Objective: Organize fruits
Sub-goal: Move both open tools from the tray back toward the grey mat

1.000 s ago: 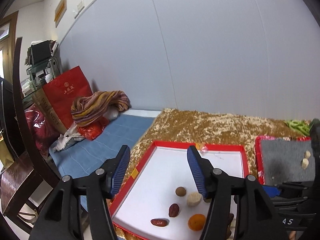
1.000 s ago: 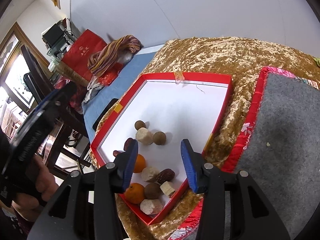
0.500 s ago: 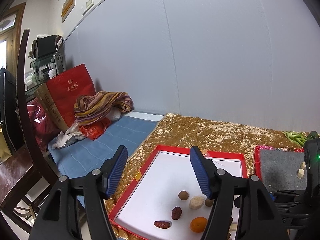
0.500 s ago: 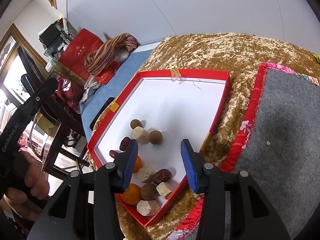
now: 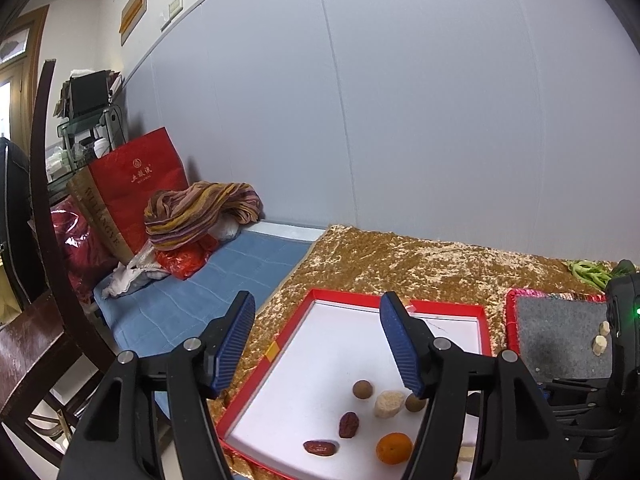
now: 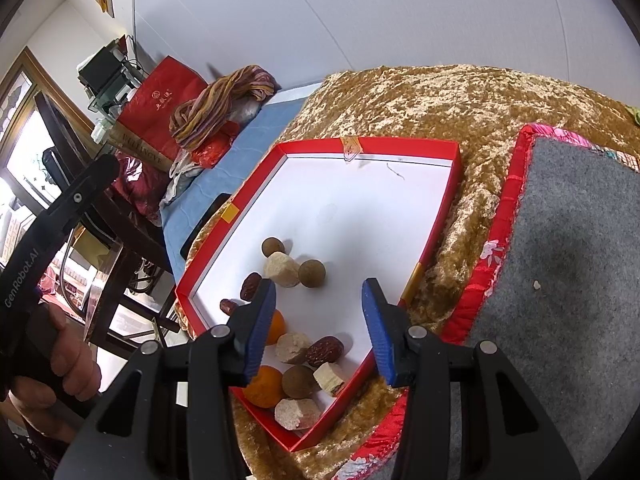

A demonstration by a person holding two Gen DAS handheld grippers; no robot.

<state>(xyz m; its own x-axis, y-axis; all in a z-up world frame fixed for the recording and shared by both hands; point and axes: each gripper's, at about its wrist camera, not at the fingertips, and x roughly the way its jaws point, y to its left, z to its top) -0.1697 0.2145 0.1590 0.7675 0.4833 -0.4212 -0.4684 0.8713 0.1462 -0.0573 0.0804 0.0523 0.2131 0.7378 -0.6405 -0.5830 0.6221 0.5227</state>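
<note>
A red-rimmed white tray (image 6: 368, 146) (image 5: 436, 306) lies on the gold cloth. It holds several fruits near its front: oranges (image 6: 264, 387) (image 5: 394, 448), red dates (image 6: 325, 351) (image 5: 319, 447), brown round fruits (image 6: 312, 273) (image 5: 362, 389) and pale chunks (image 6: 281, 269) (image 5: 388, 402). My right gripper (image 6: 318, 326) hovers open above the tray's front corner, empty. My left gripper (image 5: 318, 342) is open and empty, raised over the tray's left side. A grey mat (image 6: 576, 240) (image 5: 560, 340) with a red border lies to the right, with two pale chunks (image 5: 599, 345) on it.
A blue mattress (image 5: 208, 300) lies left of the gold cloth (image 6: 440, 100), with a striped cloth bundle (image 5: 200, 212) and a red paper bag (image 5: 136, 184). A dark wooden chair (image 5: 40, 280) stands at far left. A hand (image 6: 60, 364) holds the left gripper's handle. Green beans (image 5: 588, 272) lie at the back right.
The left gripper has risen and tilted up, showing more wall. The right gripper has drawn back slightly from the tray. Both stay open and empty.
</note>
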